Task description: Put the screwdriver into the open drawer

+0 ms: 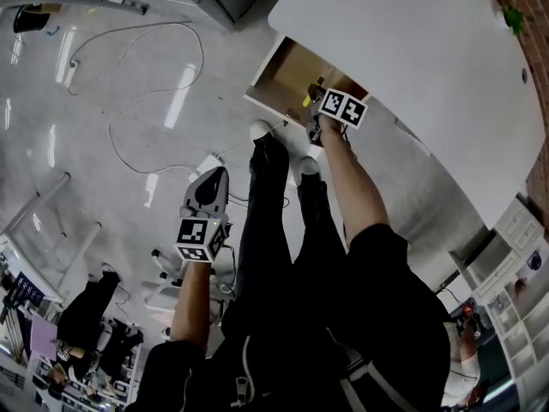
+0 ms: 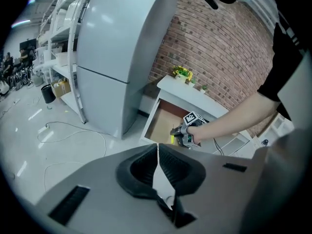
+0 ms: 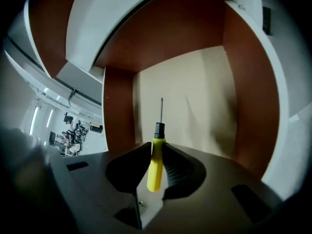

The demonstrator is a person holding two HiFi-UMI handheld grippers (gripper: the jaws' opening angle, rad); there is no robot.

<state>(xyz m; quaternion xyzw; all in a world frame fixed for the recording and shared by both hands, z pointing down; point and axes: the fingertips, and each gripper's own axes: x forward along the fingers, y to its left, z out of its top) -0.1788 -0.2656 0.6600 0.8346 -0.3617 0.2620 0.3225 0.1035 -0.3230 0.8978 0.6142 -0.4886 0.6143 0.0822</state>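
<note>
**Status: transfer part-complete.**

1. Right hand-held gripper [image 3: 156, 172]: the jaws are pinching the yellow handle of the screwdriver [image 3: 155, 155]. The black collar and thin metal shaft stick out beyond the jaws and point into the open drawer [image 3: 195, 116].
2. Position of the screwdriver: the head view shows the right hand-held gripper at the front edge of the drawer, which is pulled out from under the white table [image 1: 412, 67]. In the right gripper view the drawer's brown side walls and pale floor fill the background, so the tool is judged to be at or just inside the opening. The tip appears clear of the drawer floor; contact cannot be confirmed.
3. Left hand-held gripper [image 2: 157, 167]: the jaws are pressed together with nothing between them. You hold it low at your left side, well apart from the drawer. It takes no part in this step.

**Done:** the screwdriver is grasped and brought to the drawer.

**Left to do:** lower the tool to the drawer floor, spread the right jaws to release it, and draw the hand-held gripper back out. No other items are visible on the drawer floor within the right gripper view.
</note>
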